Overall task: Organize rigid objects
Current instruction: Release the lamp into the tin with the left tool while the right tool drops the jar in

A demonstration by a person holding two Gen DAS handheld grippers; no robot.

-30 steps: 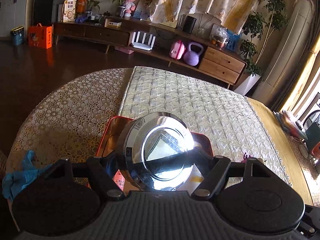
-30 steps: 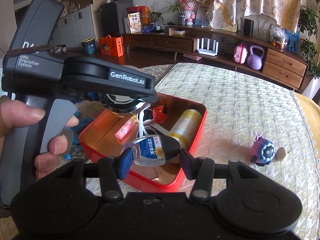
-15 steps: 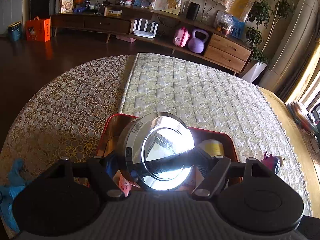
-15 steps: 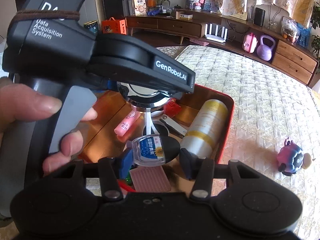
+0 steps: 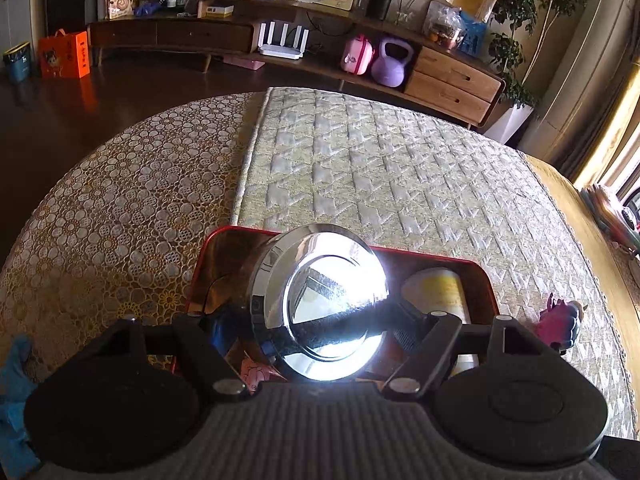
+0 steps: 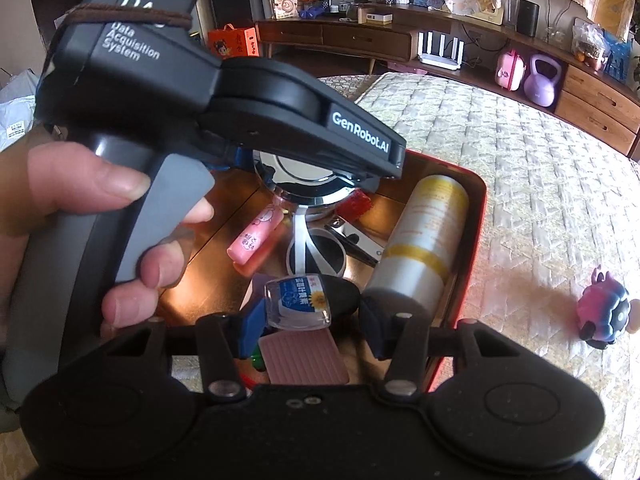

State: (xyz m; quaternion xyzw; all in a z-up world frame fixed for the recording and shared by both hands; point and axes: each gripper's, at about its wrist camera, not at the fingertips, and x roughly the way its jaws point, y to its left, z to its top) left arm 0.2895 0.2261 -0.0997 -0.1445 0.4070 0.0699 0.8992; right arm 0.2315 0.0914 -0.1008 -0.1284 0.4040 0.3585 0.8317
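On the left, the left gripper (image 5: 320,320) is clamped on a shiny chrome mirror (image 5: 332,308), and over the last second it has travelled from the near-left corner of the red tin (image 5: 486,280) to above its middle, so the yellow-and-white bottle (image 5: 436,292) lying along the tin's right side now shows beyond the mirror. That suggests the mirror is about to be set down inside the tin rather than on the quilted mat (image 5: 400,168). Further right, the right gripper (image 6: 310,312) has also advanced over the tin and is closed on a small clear bottle (image 6: 298,304) with a blue label, hanging above a pink ribbed card (image 6: 304,360) and beside the larger bottle. A pink tube (image 6: 256,236) already lies on the tin floor. Well to the right, a pink-and-blue toy (image 6: 604,316) sits on the mat, not yet collected.
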